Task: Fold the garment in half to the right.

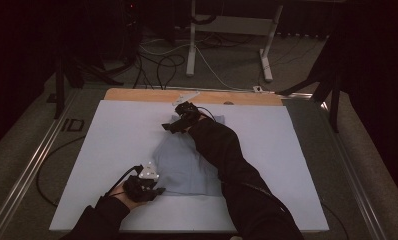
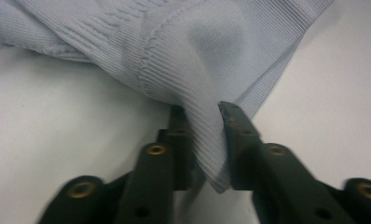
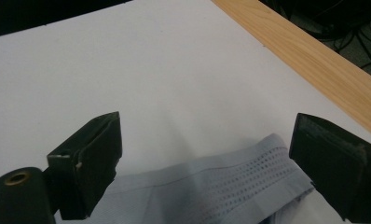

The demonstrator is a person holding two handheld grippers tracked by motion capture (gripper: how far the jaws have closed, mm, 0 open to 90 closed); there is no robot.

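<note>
The left gripper (image 1: pixel 146 187) sits at the near-left corner of the light blue garment (image 1: pixel 187 167), held in the person's left hand (image 1: pixel 124 192). A grey three-cornered plate (image 1: pixel 149 171) is mounted on top of it and a black cable (image 1: pixel 118 178) trails off to its left. In the left gripper view, the 2 black jaws are closed on a fold of ribbed fabric at the garment (image 2: pixel 193 70) corner; the fabric passes between the pads and hangs out below them.

The garment lies flat near the middle of the white board (image 1: pixel 112 145), which covers most of the table. A strip of bare wooden table edge (image 1: pixel 137 95) shows along the far side.

The right gripper (image 1: pixel 179 120) is at the far edge of the garment, reached by the person's right arm in a dark sleeve (image 1: pixel 227 155) that crosses over the fabric. In the right gripper view, the 2 jaws stand wide apart, with nothing between the pads. The garment edge (image 3: pixel 230 182), with a perforated band, lies below and between them on the white board (image 3: pixel 151 70). The wooden edge (image 3: pixel 314 56) runs across the upper right.
</note>
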